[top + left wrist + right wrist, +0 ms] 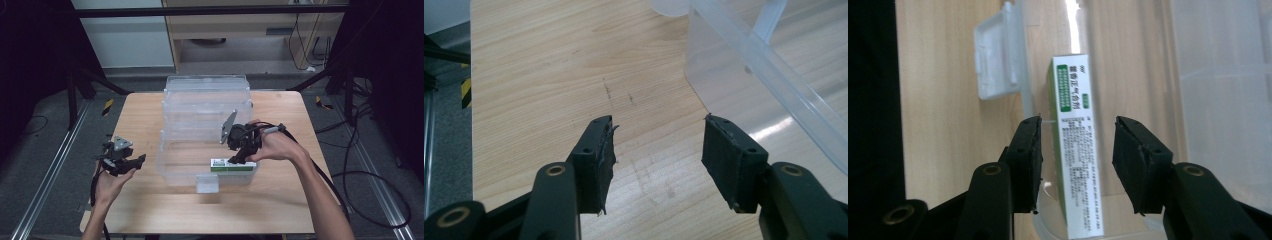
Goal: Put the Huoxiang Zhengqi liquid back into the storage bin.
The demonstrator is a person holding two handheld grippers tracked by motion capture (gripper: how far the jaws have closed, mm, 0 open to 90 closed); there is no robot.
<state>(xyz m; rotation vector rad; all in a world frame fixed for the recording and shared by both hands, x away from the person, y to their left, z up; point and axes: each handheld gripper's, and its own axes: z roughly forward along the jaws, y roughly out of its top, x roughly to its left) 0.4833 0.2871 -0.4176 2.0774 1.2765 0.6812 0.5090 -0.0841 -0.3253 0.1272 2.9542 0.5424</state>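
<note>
A white and green carton [233, 165] lies inside the clear plastic bin [207, 82], along its front wall. My right gripper [240, 158] hangs just above it, pointing down. In the right gripper view the carton [1074, 95] stands between the open jaws of the right gripper [1077, 150], with a gap on each side and neither pad touching it. My left gripper [135, 163] rests in the hand over the bare wood left of the bin. Its jaws are open with nothing between them in the left gripper view [658, 145], the bin's corner [769, 65] just beyond.
The bin sits mid-table with its lid folded back behind it. A clear latch tab [207, 183] sticks out from the front wall, also seen as a latch tab [995, 60] beside the carton. Wooden tabletop [150, 210] runs around it. Cables trail off the right edge.
</note>
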